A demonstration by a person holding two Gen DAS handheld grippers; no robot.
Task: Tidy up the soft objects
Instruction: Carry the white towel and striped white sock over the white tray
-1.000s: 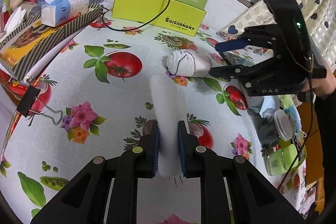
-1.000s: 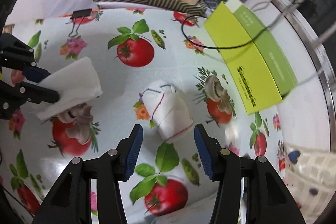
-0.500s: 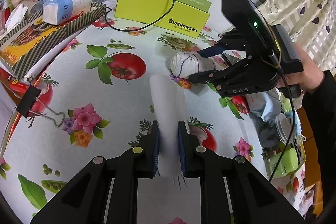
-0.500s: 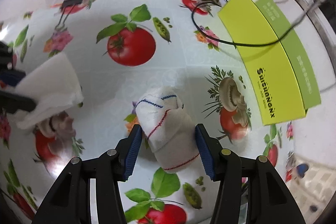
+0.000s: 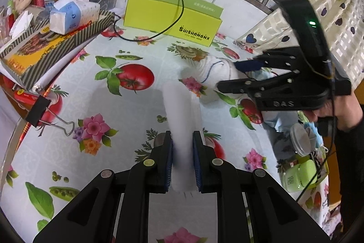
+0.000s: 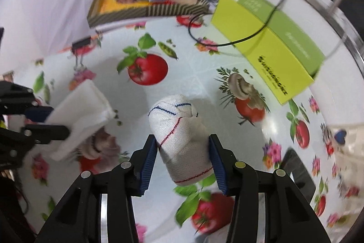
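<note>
White knit fabric fills both sets of jaws. The left gripper is pinched on a folded white cloth; its grip and position are unchanged from one second ago, with the cloth's free end extending forward over the worktop.

The right gripper has changed. One second ago its jaws were spread wide and stood short of the rolled white sock bundle, which lay on the floral covering. The jaws now bracket the bundle's lower half and are closing on it. Both blue pads appear to touch its sides, though firm compression is not confirmed. The right wrist view is motion-blurred, consistent with the tool moving and rolling. In the left wrist view the bundle sits at the right gripper's tips, near the green box. Whether it is clear of the surface cannot be told.

Significance for the task: both soft items are now under tool control, one secured and one being secured. Judged step in hand: completing the grasp on the bundle before any transfer.

Cautions:
- The bundle is compressible; a shallow grip may let it slip or unroll.
- The black cable draped over the green box lies close to the working area.
- No destination for the items is identifiable.
</note>
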